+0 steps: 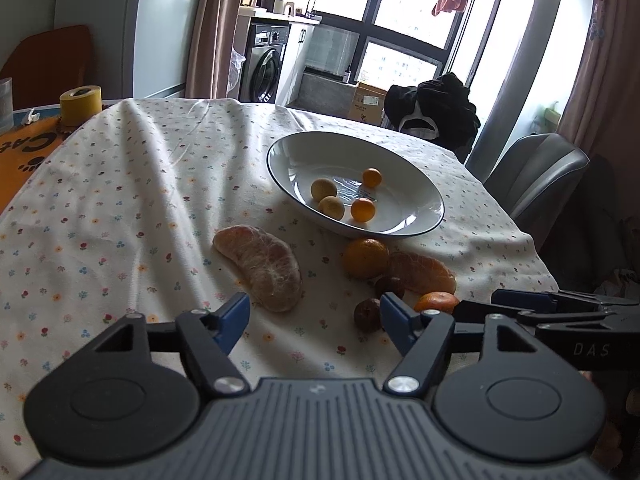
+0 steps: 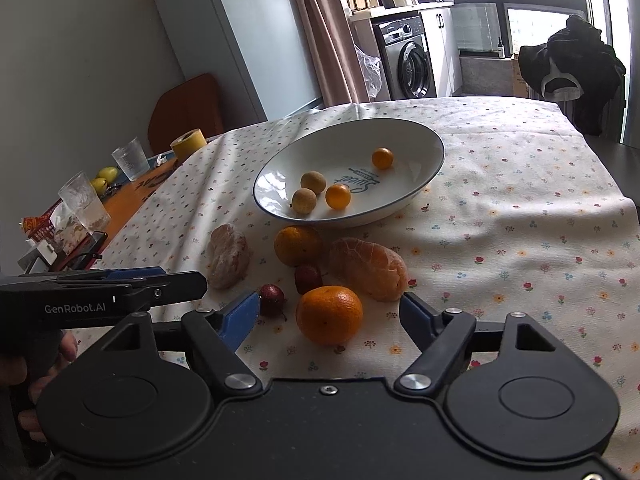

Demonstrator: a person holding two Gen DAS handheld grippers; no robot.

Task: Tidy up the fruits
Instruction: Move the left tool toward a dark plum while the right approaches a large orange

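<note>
A white bowl (image 1: 434, 200) (image 2: 438, 142) on the flowered tablecloth holds two kumquats (image 2: 338, 196) and two longans (image 2: 301, 201). In front of it lie a peeled orange half (image 1: 264, 266) (image 2: 228, 256), a second peeled piece (image 1: 422, 272) (image 2: 368, 268), a mandarin (image 1: 366, 258) (image 2: 298, 245) and two dark red fruits (image 1: 368, 314) (image 2: 272, 296). My left gripper (image 1: 316, 314) is open just before the peeled half. My right gripper (image 2: 330, 312) is open, and a smaller mandarin (image 2: 329, 314) (image 1: 436, 302) sits untouched between its fingers.
A yellow tape roll (image 1: 80, 104) and two glasses (image 2: 130, 164) stand at the table's left end on an orange mat. A grey chair (image 1: 536, 176) and a chair draped in black clothing (image 1: 436, 108) stand past the table's far right edge.
</note>
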